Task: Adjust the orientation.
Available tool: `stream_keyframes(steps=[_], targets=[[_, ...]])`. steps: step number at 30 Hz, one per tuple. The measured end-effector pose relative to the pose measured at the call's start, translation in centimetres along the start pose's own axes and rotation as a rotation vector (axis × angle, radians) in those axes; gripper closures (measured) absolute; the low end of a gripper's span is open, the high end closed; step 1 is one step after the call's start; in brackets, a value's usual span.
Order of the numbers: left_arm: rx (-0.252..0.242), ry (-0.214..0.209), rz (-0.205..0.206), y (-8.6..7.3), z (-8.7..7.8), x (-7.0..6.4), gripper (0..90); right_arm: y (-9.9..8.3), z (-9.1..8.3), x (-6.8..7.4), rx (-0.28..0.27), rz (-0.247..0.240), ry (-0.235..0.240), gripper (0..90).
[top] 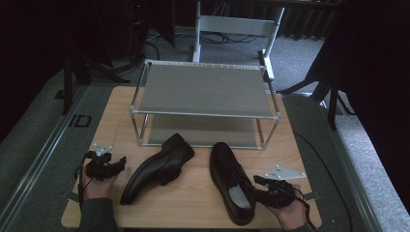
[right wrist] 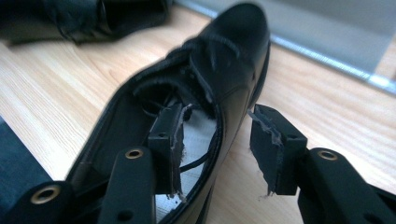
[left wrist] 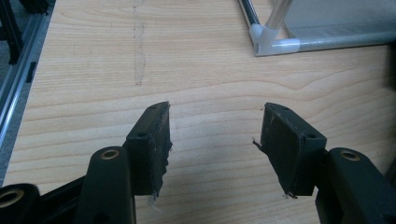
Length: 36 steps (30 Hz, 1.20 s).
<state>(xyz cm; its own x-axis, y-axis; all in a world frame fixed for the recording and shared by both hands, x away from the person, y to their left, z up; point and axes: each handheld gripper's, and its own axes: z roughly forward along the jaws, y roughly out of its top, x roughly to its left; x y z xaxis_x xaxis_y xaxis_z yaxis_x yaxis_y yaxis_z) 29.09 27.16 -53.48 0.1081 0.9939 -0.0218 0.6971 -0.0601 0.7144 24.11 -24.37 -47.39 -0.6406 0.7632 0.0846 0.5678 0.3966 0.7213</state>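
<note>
Two black lace-up dress shoes lie on the wooden table [top: 193, 203] in front of a two-tier metal rack [top: 203, 92]. The left shoe [top: 157, 169] leans on its side, toe toward the rack. The right shoe [top: 227, 186] stands upright. My right gripper [top: 257, 187] is open and straddles that shoe's [right wrist: 233, 60] side wall near the heel. In the right gripper view [right wrist: 217, 116], one jaw is inside the opening and the other outside. My left gripper [top: 120, 162] is open just left of the left shoe. Bare wood lies between its jaws in the left gripper view [left wrist: 215, 114].
The rack's lower front corner [left wrist: 275, 42] stands just ahead of the left gripper. The other shoe [right wrist: 84, 18] lies blurred beyond the right gripper. Both rack shelves are bare. Grey carpet [top: 38, 135] and a metal rail run along the table's left edge.
</note>
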Motion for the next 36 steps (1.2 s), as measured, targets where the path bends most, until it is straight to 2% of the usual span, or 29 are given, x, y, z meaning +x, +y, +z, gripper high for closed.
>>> stream_keyframes(steps=[4, 6, 11, 13, 15, 21, 24, 32, 36], targets=[[-0.003, 0.002, -0.002, 0.0, 0.0, 0.0, 43.4, 0.7, 1.6, -0.3, 0.036, 0.011, -0.028, 59.5], [-0.002, 0.003, -0.004, 0.0, 0.0, 0.1, 43.4, 1.0, 2.3, -0.5, 0.055, 0.028, -0.014, 62.3], [0.0, 0.002, -0.001, 0.0, 0.0, 0.0, 43.4, 1.4, 3.0, -0.3, 0.06, 0.006, -0.05, 67.0], [0.0, 0.001, 0.001, 0.0, 0.0, 0.0, 43.4, 1.5, 2.9, -0.2, 0.06, -0.023, -0.061, 71.2], [0.001, 0.003, 0.001, 0.0, 0.0, 0.0, 43.4, 1.5, 2.8, -0.3, 0.062, -0.063, -0.055, 73.6], [0.001, 0.003, -0.002, 0.0, 0.0, 0.0, 43.4, 1.5, 2.5, -0.7, 0.056, -0.103, -0.025, 76.4], [0.002, 0.002, 0.001, 0.0, 0.0, 0.0, 43.4, 1.4, 2.3, -0.6, 0.053, -0.146, 0.03, 78.9], [-0.002, 0.001, -0.001, 0.0, 0.0, 0.0, 43.5, 0.7, 1.2, -0.9, 0.061, -0.175, 0.092, 79.9], [-0.013, -0.005, 0.006, 0.2, -0.3, -0.2, 43.7, 0.4, 1.1, -1.1, 0.048, -0.183, 0.1, 79.9]])
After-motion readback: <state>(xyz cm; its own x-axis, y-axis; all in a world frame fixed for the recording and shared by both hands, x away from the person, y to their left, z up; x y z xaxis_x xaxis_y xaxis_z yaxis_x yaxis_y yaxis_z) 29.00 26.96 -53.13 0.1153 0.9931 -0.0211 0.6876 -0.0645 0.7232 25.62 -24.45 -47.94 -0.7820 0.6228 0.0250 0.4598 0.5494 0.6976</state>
